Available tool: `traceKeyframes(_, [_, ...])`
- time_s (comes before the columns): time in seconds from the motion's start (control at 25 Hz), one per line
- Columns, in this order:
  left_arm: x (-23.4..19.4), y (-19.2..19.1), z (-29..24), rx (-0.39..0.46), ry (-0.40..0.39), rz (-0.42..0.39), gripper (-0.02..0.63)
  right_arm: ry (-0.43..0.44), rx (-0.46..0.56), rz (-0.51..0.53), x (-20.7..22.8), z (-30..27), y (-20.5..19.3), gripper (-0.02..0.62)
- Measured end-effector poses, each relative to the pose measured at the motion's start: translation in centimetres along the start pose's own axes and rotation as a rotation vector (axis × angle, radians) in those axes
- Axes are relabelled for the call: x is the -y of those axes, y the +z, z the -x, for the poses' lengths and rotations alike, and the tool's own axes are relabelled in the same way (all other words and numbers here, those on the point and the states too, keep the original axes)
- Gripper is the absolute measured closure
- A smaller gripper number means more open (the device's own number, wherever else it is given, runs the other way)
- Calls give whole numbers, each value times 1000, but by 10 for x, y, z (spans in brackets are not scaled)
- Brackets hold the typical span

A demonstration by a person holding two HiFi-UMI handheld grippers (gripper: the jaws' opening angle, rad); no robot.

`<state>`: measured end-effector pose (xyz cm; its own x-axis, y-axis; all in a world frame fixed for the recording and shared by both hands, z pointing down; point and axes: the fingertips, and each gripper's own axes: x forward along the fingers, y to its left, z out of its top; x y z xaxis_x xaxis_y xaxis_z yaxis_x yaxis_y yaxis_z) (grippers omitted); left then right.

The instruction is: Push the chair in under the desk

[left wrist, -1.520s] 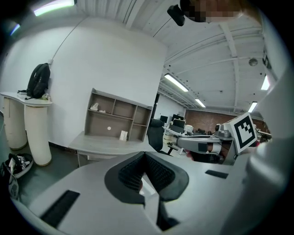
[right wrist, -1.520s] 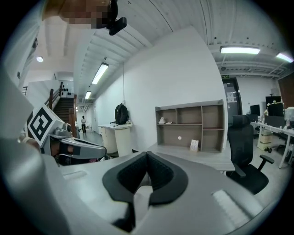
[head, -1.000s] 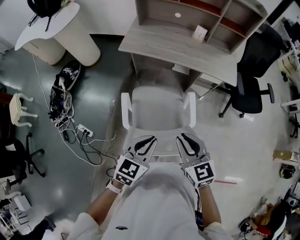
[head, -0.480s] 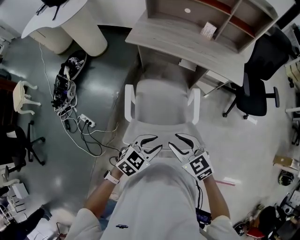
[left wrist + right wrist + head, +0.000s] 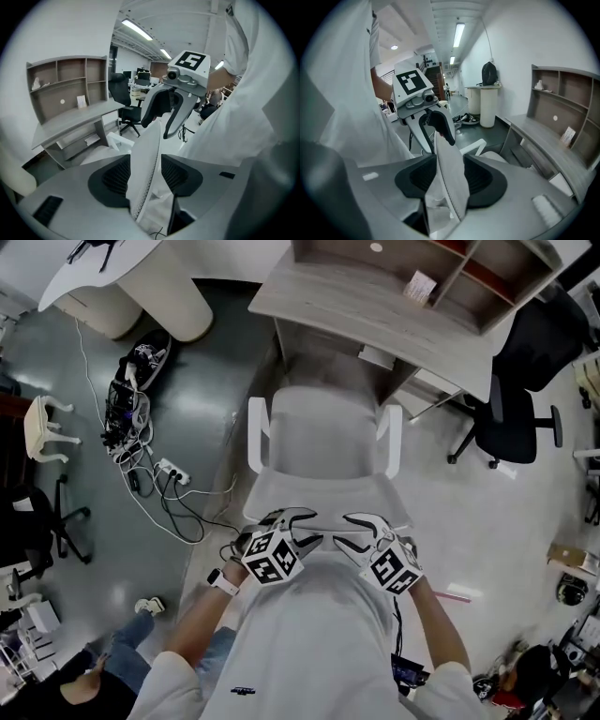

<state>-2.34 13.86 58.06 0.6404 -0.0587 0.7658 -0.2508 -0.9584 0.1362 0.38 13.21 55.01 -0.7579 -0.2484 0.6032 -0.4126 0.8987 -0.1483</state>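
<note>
A tangle of cables [image 5: 141,460] lies on the floor at the left of the head view. At lower centre, the left gripper [image 5: 317,526] has its fingers spread apart, having just been opening. They straddle the top edge of the chair back [image 5: 146,154] without clamping it. The chair [image 5: 323,437], white, stands mid-frame facing the desk [image 5: 375,320] at upper centre, its seat mostly out from under it. The right gripper [image 5: 343,529] straddles the same edge, its fingers also just opened. A black office chair [image 5: 511,413] stands at the right.
</note>
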Motion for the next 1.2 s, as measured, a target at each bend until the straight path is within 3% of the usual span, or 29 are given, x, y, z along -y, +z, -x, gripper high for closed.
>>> traceKeyframes(0.24, [8, -11, -17, -69, -47, -49, 402, 72, -80, 28, -10, -8, -27, 400])
traceKeyframes(0.48, [7, -31, -37, -166, -47, -114, 402, 92, -169, 86, -9, -20, -56, 400])
traceKeyframes(0.72, [7, -42, -49, -207, -61, -108, 402, 101, -221, 125, -8, -33, -72, 400])
traceKeyframes(0.92, [4, -43, -54, -195, -78, -56, 402, 112, -254, 141, -6, -41, -82, 400])
traceKeyframes(1.08, [3, -50, -61, -223, -78, -82, 402, 102, -297, 165, -3, -47, -95, 402])
traceKeyframes(1.2, [1, -61, -69, -283, -52, -136, 417, 97, -327, 225, -2, -51, -104, 442])
